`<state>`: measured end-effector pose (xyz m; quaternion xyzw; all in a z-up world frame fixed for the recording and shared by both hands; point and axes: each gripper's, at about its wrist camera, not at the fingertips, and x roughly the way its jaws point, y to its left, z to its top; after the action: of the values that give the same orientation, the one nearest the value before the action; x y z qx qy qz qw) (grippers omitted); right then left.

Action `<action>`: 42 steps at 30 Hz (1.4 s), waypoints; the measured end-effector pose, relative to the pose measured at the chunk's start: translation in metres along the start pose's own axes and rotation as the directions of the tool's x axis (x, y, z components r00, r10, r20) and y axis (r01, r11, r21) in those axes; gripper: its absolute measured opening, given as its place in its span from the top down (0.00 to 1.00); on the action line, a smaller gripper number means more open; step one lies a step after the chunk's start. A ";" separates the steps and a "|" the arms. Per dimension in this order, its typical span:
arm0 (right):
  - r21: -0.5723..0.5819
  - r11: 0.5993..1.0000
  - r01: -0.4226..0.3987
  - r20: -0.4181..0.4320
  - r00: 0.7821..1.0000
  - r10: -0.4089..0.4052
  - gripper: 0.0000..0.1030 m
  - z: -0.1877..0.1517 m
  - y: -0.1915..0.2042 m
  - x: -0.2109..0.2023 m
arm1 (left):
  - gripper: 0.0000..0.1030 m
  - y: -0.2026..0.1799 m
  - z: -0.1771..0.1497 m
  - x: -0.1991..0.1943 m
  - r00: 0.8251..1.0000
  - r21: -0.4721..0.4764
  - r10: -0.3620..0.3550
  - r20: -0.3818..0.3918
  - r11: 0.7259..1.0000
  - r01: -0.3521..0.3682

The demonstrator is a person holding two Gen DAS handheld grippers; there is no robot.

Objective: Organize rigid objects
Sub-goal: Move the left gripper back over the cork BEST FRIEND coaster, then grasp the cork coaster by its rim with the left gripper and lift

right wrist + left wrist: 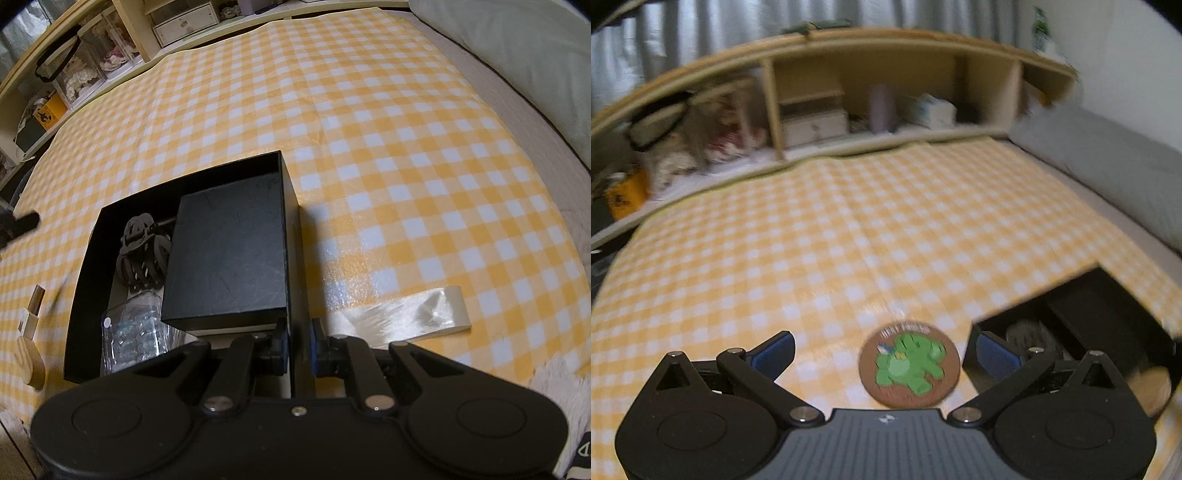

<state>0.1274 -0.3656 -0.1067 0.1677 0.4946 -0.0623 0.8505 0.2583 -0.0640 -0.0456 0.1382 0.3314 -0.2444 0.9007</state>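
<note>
A round brown coaster with a green cartoon figure lies flat on the yellow checked cloth. My left gripper stands wide open around it, and neither blue pad touches it. The open black box holds a smaller black box, a black hair claw and a clear plastic packet. My right gripper is shut on the box's right wall. In the left wrist view the same black box sits just right of the coaster.
A wooden piece and a small capped tube lie left of the box. A shiny white ribbon strip lies to its right. A wooden shelf unit lines the back, and a grey pillow lies at right.
</note>
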 end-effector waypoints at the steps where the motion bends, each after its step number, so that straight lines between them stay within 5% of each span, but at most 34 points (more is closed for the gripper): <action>1: 0.000 1.000 0.000 -0.001 1.000 0.000 0.89 0.000 0.000 0.000 | 0.00 0.000 -0.005 0.005 1.000 0.024 -0.016 -0.012 1.000 0.016; 12: -0.003 1.000 -0.002 -0.013 1.000 0.002 0.89 0.003 0.003 0.000 | 0.00 -0.008 -0.040 0.054 0.986 0.187 -0.059 -0.155 0.978 0.088; 27: -0.012 1.000 0.000 -0.034 0.999 -0.001 0.89 0.003 0.004 0.003 | 0.01 0.004 -0.040 0.094 0.995 0.089 -0.078 -0.055 0.993 0.083; 35: -0.015 1.000 0.009 -0.043 0.999 -0.010 0.89 0.005 0.006 0.006 | 0.10 0.013 -0.029 0.101 0.997 -0.041 0.063 -0.037 0.997 -0.065; 42: -0.014 1.000 0.012 -0.047 0.999 -0.013 0.89 0.006 0.006 0.008 | 0.11 0.031 -0.023 0.102 0.975 -0.156 0.209 -0.080 0.963 -0.219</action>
<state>0.1382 -0.3620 -0.1097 0.1604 0.5160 -0.0603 0.8393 0.3300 -0.0644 -0.1277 0.1061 0.3618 -0.1130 0.9193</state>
